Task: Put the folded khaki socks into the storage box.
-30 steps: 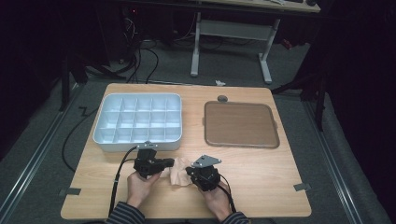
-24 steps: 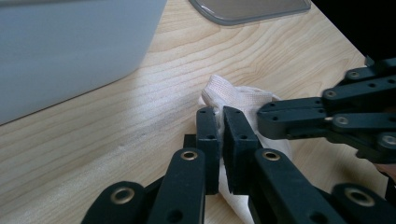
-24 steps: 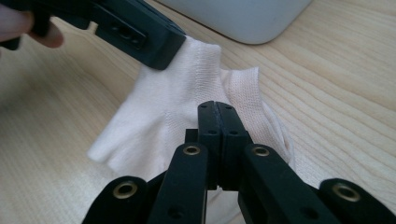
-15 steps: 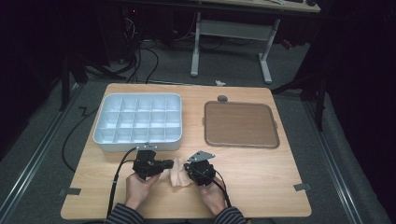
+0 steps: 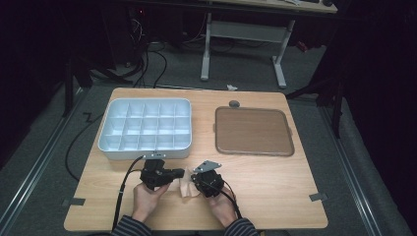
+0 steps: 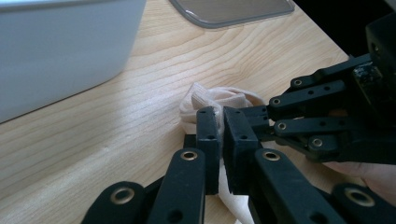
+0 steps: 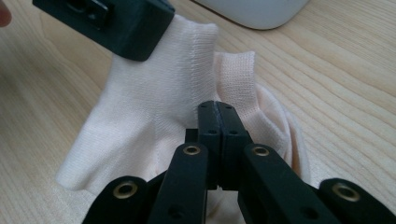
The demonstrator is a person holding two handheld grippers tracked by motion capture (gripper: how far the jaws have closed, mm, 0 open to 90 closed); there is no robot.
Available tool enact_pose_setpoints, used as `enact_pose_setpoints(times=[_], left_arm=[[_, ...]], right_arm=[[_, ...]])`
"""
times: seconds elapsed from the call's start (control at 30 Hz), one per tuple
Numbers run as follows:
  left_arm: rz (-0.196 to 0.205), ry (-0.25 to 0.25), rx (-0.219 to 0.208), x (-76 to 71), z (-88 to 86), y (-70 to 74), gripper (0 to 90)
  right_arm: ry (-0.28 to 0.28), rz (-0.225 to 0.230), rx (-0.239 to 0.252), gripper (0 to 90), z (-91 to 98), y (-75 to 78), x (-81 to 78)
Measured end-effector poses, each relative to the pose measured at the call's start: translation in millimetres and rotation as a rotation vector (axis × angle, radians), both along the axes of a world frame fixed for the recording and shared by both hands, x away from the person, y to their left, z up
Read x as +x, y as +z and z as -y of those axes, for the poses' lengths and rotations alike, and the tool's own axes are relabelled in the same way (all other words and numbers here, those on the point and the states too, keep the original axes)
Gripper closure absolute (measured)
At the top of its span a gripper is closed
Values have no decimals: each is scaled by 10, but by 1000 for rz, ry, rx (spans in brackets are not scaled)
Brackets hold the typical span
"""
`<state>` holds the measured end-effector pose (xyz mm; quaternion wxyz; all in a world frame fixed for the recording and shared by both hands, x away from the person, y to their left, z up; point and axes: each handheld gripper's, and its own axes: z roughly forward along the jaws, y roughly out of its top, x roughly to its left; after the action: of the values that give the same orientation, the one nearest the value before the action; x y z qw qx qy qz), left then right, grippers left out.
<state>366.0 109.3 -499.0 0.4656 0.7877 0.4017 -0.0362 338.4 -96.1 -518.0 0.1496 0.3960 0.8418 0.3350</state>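
Observation:
A small pale cream cloth (image 5: 187, 187) lies bunched on the wooden table near its front edge, between my two grippers. My left gripper (image 5: 181, 173) points right and is shut on one side of the cloth (image 6: 212, 100), with fabric showing under its closed jaws. My right gripper (image 5: 196, 180) faces it from the right and is shut on the cloth (image 7: 154, 107), a ribbed hem standing up just beyond its jaws. The two gripper tips sit almost touching. A hand holds each gripper.
A white compartment tray (image 5: 145, 153) stands at the back left, its wall close behind the left gripper (image 6: 56, 46). A flat brown tray (image 5: 253, 131) lies at the back right. Cables trail from both grippers toward the front edge.
The right gripper has shifted a little to the left, closer to the left gripper, and the cloth between them is more bunched. The left gripper has stayed put.

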Motion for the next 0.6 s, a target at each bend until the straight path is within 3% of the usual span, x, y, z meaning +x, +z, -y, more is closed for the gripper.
enact_pose_setpoints(times=[0.6], left_arm=[[37,-33,-15,1,102,86,866]], right_arm=[[64,-25,17,899,-93,-13,-52]])
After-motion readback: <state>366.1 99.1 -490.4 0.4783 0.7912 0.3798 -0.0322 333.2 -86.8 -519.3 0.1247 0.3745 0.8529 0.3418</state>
